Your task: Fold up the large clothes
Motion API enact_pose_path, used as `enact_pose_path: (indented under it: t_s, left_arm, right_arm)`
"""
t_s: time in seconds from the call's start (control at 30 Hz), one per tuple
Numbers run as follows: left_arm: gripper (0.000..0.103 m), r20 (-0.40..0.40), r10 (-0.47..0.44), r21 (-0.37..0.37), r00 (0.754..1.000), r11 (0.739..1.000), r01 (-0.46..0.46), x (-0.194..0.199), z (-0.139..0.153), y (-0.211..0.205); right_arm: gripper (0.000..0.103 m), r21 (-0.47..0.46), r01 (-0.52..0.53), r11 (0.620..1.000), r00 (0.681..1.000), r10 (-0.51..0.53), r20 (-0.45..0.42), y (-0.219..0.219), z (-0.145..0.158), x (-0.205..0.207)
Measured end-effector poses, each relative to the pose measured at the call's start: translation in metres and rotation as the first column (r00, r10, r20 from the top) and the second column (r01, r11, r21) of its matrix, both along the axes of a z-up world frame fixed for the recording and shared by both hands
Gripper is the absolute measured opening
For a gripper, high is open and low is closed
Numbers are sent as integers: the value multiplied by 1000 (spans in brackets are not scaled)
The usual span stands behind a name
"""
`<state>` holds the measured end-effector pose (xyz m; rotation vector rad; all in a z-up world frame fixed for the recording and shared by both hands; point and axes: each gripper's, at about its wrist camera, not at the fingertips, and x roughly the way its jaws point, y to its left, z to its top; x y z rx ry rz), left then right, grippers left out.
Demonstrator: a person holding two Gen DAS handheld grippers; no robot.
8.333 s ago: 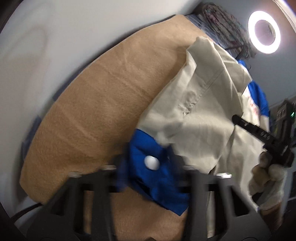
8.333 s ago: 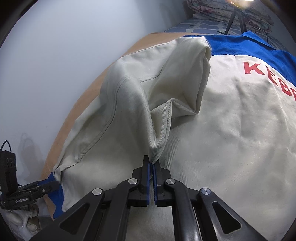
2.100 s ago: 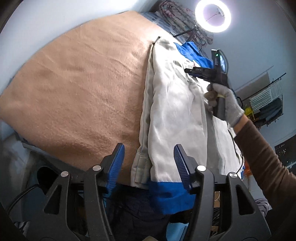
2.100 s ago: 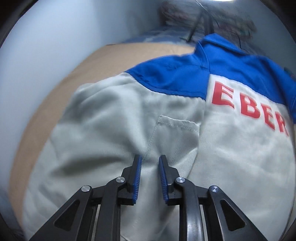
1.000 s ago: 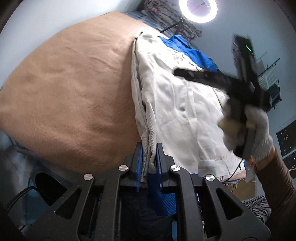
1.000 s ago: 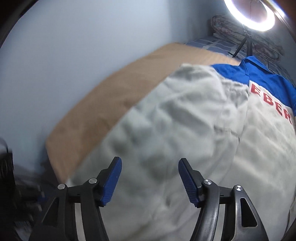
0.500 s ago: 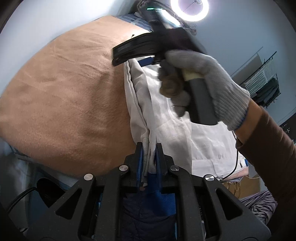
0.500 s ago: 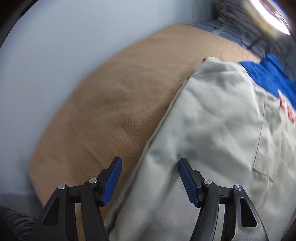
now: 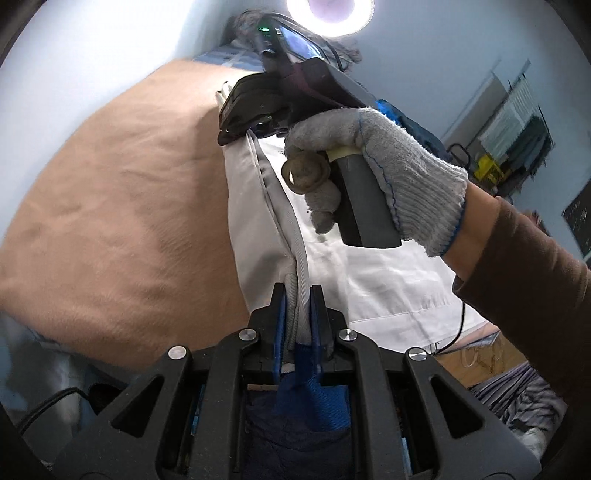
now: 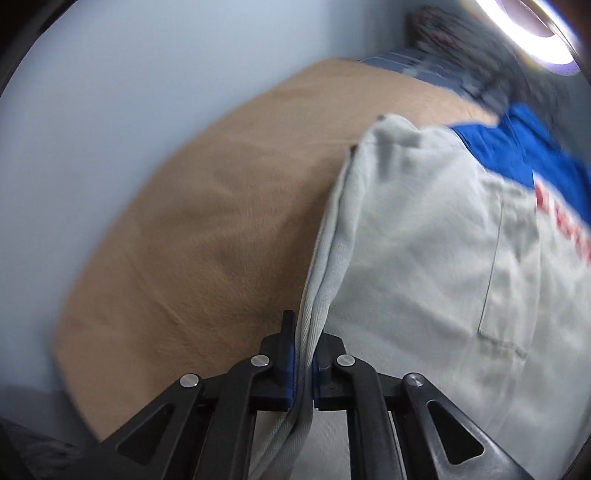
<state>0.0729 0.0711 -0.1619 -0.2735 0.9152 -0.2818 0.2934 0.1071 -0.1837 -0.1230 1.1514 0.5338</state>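
A light grey work jacket (image 9: 258, 221) with blue trim and red lettering (image 10: 565, 218) lies on a tan blanket (image 9: 122, 206). My left gripper (image 9: 297, 295) is shut on the jacket's folded left edge near its blue hem (image 9: 301, 376). My right gripper (image 10: 303, 354) is shut on the same folded edge (image 10: 325, 266) farther up. In the left wrist view the right gripper (image 9: 236, 129) and its gloved hand (image 9: 376, 170) sit over that edge.
The tan blanket (image 10: 207, 236) covers the bed left of the jacket, against a pale blue wall (image 10: 110, 110). A ring light (image 9: 330, 14) glows at the far end. A rack with folded cloth (image 9: 517, 125) stands at the right.
My right gripper has closed on the jacket's folded edge; half a second ago it was open above it. My left gripper keeps its hold on the edge near the hem.
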Motion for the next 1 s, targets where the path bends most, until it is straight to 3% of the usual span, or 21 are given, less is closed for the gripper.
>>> enact_pose_path:
  t_s: [0.13, 0.23, 0.33, 0.5, 0.6, 0.63, 0.73, 0.87, 1.0]
  left_arm:
    - [10, 40, -50, 46, 998, 998, 48, -5, 10, -26]
    - [10, 54, -69, 56, 996, 996, 66, -8, 14, -35]
    - [10, 59, -85, 57, 995, 995, 82, -9, 16, -38]
    - [10, 48, -118, 49, 992, 992, 115, -8, 17, -46]
    - [18, 41, -173, -16, 984, 985, 174, -10, 20, -43]
    - [25, 36, -201, -43, 979, 978, 203, -14, 22, -42]
    - [26, 62, -246, -97, 967, 963, 251, -22, 30, -32]
    - [26, 111, -235, -40, 966, 970, 241, -22, 40, -17]
    - [26, 73, -187, -44, 980, 981, 190, -5, 32, -13]
  right_arm:
    - [2, 196, 101, 975, 995, -97, -34, -50, 15, 0]
    - [2, 294, 158, 943, 987, -153, -43, -87, 24, -2]
    - [2, 334, 205, 920, 978, -201, -46, -114, 27, -3]
    - [2, 339, 258, 905, 965, -261, -38, -147, 25, -22]
    - [2, 350, 305, 886, 950, -308, -49, -168, 16, -19]
    - [2, 355, 327, 876, 943, -327, -63, -177, 12, -22]
    - [2, 328, 376, 867, 925, -369, -86, -206, 2, -25]
    - [2, 283, 399, 872, 916, -389, -94, -221, -7, -22]
    - [2, 233, 406, 884, 914, -394, -100, -224, -21, -21]
